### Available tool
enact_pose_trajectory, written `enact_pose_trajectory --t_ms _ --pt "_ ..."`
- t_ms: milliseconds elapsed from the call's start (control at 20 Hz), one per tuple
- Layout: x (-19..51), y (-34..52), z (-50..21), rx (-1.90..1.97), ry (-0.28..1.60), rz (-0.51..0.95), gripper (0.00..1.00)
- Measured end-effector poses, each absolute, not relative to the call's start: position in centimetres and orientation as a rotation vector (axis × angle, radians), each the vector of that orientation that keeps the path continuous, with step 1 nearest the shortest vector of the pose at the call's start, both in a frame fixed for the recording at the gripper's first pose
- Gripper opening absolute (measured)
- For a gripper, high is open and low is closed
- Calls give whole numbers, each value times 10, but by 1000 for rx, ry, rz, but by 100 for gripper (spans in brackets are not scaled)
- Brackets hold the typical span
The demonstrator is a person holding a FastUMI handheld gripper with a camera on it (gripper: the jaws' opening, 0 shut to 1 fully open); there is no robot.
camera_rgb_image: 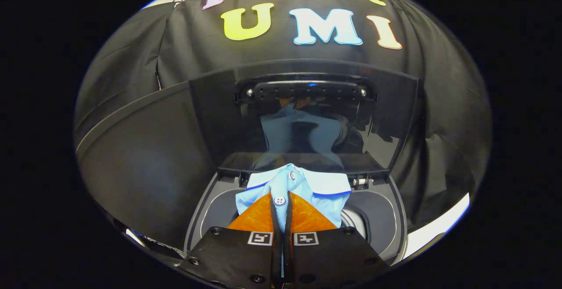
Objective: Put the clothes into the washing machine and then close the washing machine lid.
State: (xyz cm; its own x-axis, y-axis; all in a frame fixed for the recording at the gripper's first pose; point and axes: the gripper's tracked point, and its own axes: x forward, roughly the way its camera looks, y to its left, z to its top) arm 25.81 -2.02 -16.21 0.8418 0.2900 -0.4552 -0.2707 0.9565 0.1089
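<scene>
Nearest me are my tongs, drawn in narrow with a fold of the light blue shirt pinched between the two fingers; a button sits right at the tips. The shirt hangs from that pinch over the mouth of the washing machine, its collar with the dark blue trim spread just beyond the fingers toward the hinge edge. It looks to me held above the drum, not yet down in it. Behind it the lid stands open and upright, glossy enough to mirror the shirt.

I judge the risk to be in the release. The collar lies close to the rear rim by the hinge, so if I let go here part of the cloth could drape over that edge and be trapped when the lid comes down. The grip is on a thin fold, which might slip early. I would lower deeper first.
</scene>
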Motion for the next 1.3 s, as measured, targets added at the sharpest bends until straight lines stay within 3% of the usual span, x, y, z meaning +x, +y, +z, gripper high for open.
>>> enact_pose_trajectory --t_ms 250,550,1000,1300 --pt "253 -20 -178 22 498 288 8" --pt "240 -26 -203 13 582 258 98" --pt "234 -30 -191 10 582 249 97" --pt "240 -33 -124 54 402 248 97"
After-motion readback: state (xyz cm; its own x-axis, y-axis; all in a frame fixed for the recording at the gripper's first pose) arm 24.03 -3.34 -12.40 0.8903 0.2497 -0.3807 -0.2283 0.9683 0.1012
